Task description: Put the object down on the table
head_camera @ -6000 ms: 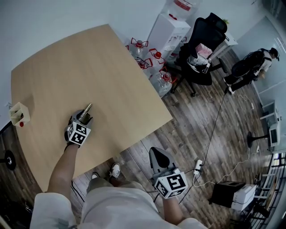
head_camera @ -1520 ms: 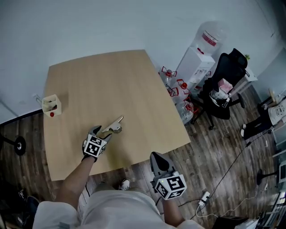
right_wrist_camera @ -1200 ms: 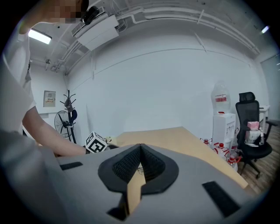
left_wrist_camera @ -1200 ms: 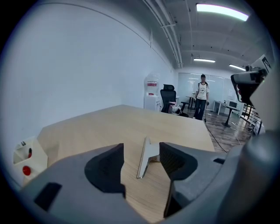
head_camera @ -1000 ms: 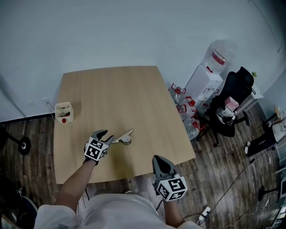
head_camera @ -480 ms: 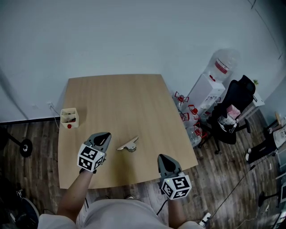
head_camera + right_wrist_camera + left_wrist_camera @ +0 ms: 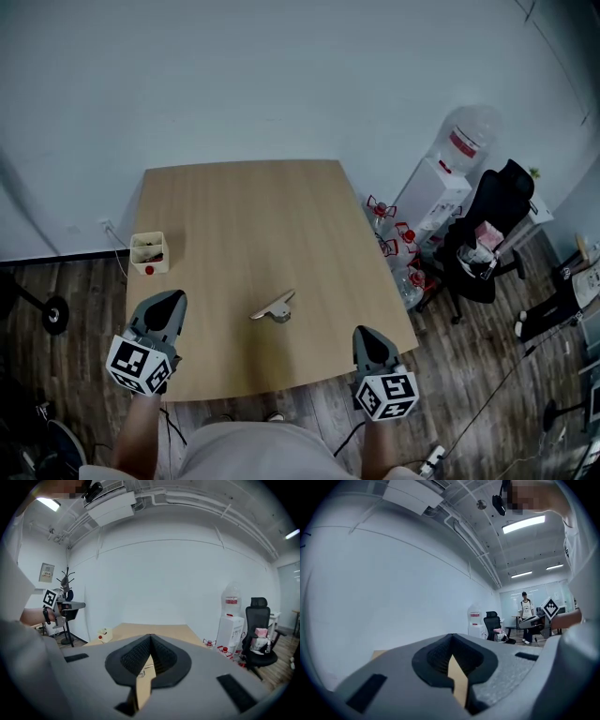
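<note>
The metal object (image 7: 273, 307) lay flat on the table (image 7: 244, 211), a bit toward the near edge and about in the middle between left and right. Nothing touched it. So the job of putting it down looked done.

The left gripper (image 7: 167, 305) was at the near left corner of the table, well apart from the object. Its jaws were closed tight, and there was nothing between them. The right gripper (image 7: 370, 339) was off the near right side of the table, over the wood floor. Its jaws were closed too and held nothing. Only a thin slit showed between them, with the table far behind. Both tools were likely kept back like that because there was nothing left to carry, and so they would not bump the object.

A little box (image 7: 150, 251) sat at the left edge of the table, out of the way, with a small red thing (image 7: 149, 270) just beside it.

Counting them up: one table, one metal object, two grippers, one little box. On the floor to the right stood one water cooler (image 7: 442, 178), one black chair (image 7: 487, 230), and a few water bottles (image 7: 386, 225), too small to count well. One person (image 7: 527, 616) stood far off in the room.
</note>
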Motion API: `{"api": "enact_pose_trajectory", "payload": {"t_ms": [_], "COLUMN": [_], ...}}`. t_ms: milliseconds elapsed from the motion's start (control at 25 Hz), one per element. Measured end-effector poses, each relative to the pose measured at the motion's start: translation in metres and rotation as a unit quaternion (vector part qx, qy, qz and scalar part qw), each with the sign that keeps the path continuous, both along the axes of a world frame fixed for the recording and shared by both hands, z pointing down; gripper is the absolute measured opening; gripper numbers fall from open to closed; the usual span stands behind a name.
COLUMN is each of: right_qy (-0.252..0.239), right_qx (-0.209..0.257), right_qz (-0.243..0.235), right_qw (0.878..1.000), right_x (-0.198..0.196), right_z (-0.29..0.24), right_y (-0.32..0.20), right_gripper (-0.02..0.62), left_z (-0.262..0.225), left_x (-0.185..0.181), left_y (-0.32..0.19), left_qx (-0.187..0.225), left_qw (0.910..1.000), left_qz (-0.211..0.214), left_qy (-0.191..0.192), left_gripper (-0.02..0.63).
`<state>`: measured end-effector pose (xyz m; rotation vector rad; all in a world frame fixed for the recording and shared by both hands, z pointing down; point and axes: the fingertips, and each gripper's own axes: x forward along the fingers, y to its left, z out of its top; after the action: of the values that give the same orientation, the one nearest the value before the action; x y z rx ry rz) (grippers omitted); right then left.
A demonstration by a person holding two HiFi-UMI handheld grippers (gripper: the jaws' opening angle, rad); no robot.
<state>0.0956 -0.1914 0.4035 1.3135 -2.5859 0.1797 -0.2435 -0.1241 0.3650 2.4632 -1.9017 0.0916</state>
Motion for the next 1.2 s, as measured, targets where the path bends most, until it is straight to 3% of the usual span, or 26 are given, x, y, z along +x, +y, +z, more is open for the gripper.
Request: {"api": "enact_pose_trajectory", "payload": {"t_ms": [520, 1200], "right_qy": [0.004, 0.003], "right_qx": [0.001, 0.003], "right_qz": [0.053, 0.038], "right_qw": [0.999, 0.999], "right_x": [0.021, -0.01], "right_z": [-0.003, -0.004], "right_y": [0.028, 0.053], "right_gripper": [-0.003, -0.003], "left_z": [-0.015, -0.016], "left_x": [-0.059, -0.055], "left_y": [0.07, 0.079], "left_qx": [0.052, 0.061], "left_qw": [0.9931, 0.994], "left_qz": [-0.101, -0.081], "left_qy": [0.031, 0.039], "left_gripper": [0.006, 0.006]}}
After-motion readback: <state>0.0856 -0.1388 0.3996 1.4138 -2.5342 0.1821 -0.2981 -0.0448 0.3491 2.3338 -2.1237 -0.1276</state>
